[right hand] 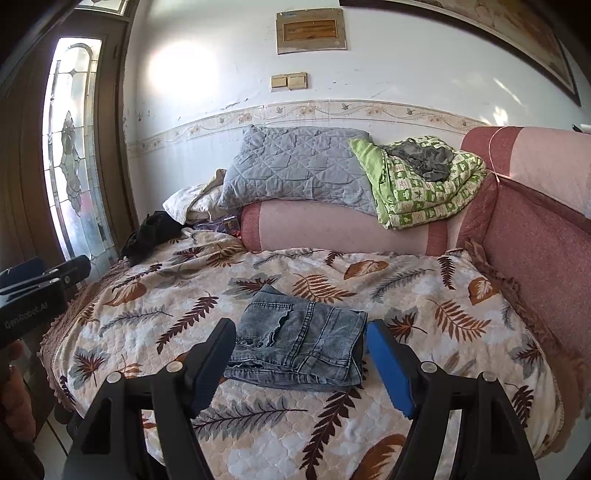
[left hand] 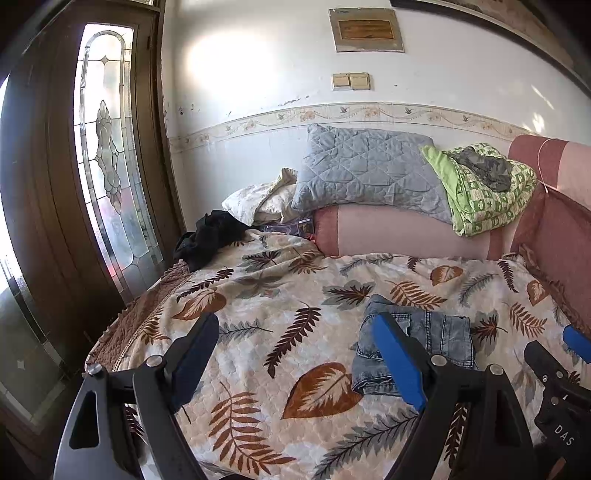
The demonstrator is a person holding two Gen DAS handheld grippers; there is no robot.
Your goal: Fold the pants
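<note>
Both our grippers, left gripper (left hand: 295,354) and right gripper (right hand: 301,362), hang open and empty. We judge the pants (right hand: 299,350) folded compactly on the bedspread (right hand: 424,295); little remains.

The left hand-held gripper (left hand: 295,354) covers part of the jeans (left hand: 443,332) — wall plaque (right hand: 311,30) lettering unreadable.
</note>
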